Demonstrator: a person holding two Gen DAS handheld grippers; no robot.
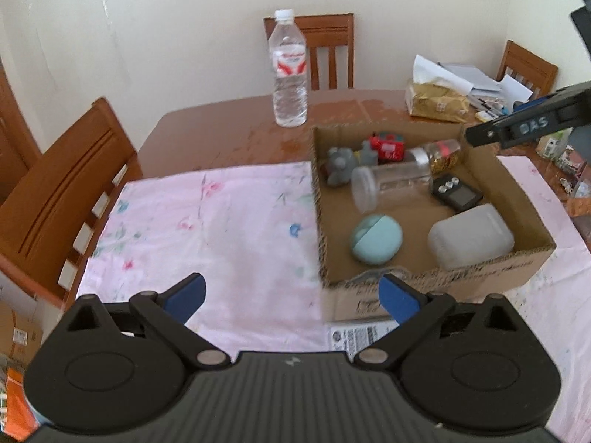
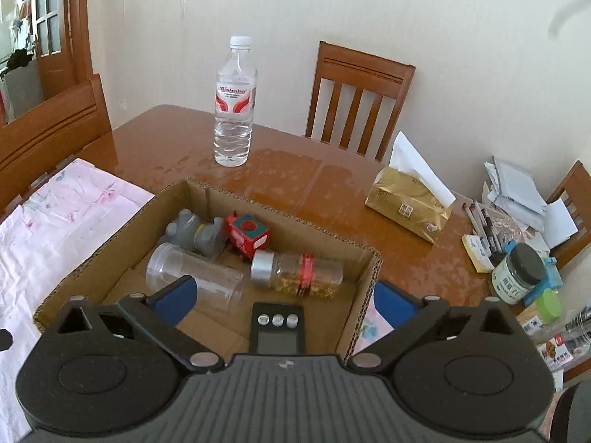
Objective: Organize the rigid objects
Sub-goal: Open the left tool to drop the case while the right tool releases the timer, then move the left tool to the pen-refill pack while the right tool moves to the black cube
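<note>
Two grippers' jaws wide apart, empty, near corrugated cardboard box (image 1: 436,277) of smooth plastic jars.

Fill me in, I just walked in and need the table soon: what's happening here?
Someone with two handheld grippers is sorting small items into a cardboard box. Both the left gripper and right gripper are open and empty. The box holds a clear jar, teal case, toys and more; a water bottle stands outside.
</note>
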